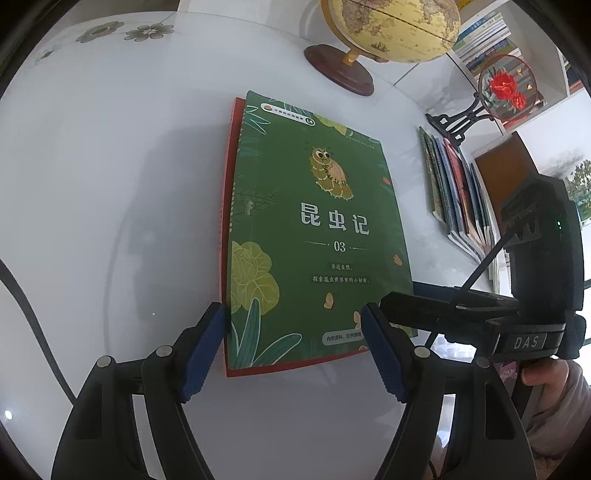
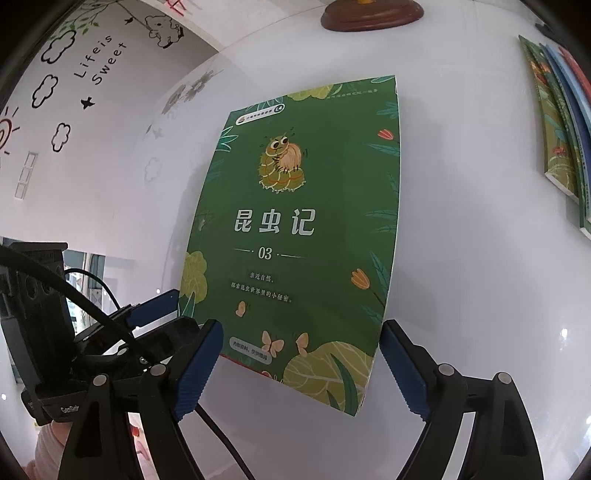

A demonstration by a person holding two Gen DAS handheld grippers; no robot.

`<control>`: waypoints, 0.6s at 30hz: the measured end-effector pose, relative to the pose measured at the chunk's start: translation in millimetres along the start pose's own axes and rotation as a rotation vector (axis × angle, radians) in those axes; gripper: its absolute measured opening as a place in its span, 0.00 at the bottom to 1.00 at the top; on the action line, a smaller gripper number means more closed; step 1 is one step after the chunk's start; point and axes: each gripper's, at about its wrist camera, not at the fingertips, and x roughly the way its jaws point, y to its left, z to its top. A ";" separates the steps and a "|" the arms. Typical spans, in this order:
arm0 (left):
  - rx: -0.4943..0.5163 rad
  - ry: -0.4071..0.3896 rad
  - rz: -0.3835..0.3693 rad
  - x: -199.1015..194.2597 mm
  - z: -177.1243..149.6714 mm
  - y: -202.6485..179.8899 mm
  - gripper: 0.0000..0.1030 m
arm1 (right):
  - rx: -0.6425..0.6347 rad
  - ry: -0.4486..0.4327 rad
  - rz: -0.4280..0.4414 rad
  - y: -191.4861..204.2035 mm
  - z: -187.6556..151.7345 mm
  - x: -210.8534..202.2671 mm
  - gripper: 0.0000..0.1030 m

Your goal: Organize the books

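Note:
A green book (image 1: 314, 236) with an insect drawing and "03" lies flat on the white table, on top of a red book (image 1: 226, 206) whose edge shows along its left and near side. It also shows in the right wrist view (image 2: 295, 236). My left gripper (image 1: 295, 350) is open, its blue pads either side of the stack's near left corner. My right gripper (image 2: 301, 369) is open at the near right end of the green book; its body shows in the left wrist view (image 1: 480, 317). A row of thin books (image 1: 458, 192) leans at the right.
A globe (image 1: 395, 26) on a brown wooden base (image 1: 340, 70) stands behind the stack. A round embroidered fan on a black stand (image 1: 506, 88) and a white shelf with books (image 1: 487, 37) are at the far right. The wall at left has decals (image 2: 99, 62).

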 end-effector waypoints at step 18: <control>0.005 0.006 0.072 -0.2 -3.5 -1.9 0.70 | 0.015 -0.007 0.028 4.4 5.3 6.5 0.90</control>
